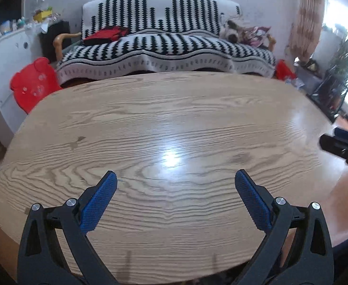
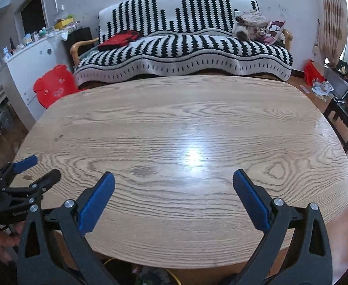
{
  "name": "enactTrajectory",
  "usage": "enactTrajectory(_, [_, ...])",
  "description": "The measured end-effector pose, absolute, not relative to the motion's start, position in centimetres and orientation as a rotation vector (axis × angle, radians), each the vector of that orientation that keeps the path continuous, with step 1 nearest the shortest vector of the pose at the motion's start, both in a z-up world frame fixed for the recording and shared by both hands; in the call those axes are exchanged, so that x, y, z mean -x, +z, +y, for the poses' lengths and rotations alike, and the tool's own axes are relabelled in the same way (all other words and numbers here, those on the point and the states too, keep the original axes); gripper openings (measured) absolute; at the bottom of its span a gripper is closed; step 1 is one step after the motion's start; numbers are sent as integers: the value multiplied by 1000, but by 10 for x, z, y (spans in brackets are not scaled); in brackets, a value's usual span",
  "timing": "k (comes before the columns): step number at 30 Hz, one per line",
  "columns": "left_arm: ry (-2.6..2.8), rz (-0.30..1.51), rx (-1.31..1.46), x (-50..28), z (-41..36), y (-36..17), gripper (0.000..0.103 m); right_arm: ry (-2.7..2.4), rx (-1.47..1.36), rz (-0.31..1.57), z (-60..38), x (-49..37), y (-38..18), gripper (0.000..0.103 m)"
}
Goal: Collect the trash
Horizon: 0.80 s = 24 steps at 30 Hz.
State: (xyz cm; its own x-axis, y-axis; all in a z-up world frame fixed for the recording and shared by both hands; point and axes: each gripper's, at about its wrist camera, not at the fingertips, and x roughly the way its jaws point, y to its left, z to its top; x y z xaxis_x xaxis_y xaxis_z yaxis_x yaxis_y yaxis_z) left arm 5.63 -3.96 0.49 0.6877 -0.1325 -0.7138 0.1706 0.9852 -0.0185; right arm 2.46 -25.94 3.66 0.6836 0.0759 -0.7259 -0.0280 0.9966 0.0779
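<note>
My left gripper [image 1: 176,178] hangs open over the near part of a bare wooden table [image 1: 174,109], with nothing between its blue pads. My right gripper [image 2: 174,178] is open too, above the same table [image 2: 197,109], and holds nothing. In the left wrist view the right gripper [image 1: 340,142] shows at the right edge. In the right wrist view the left gripper [image 2: 38,166] shows at the left edge, with a hand [image 2: 0,244] below it. No trash lies on the tabletop. Scraps of paper [image 2: 321,87] lie on the floor at the far right.
A sofa with a black-and-white striped cover [image 2: 183,47] stands behind the table, with a red cloth [image 2: 119,39] and cushions on it. A red stool [image 2: 52,87] and a white cabinet [image 2: 31,64] are at the left. A dark chair [image 2: 347,109] stands at the right.
</note>
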Motion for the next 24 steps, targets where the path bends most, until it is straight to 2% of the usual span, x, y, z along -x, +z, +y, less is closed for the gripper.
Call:
enactTrajectory(6, [-196,842,-24,-61,-39,-3,96,49,-56,833,-265,-30,24,96])
enactTrajectory(24, [-177,830,3,-59,-32,-1,96,58,-48,826,-264,-24,26,96])
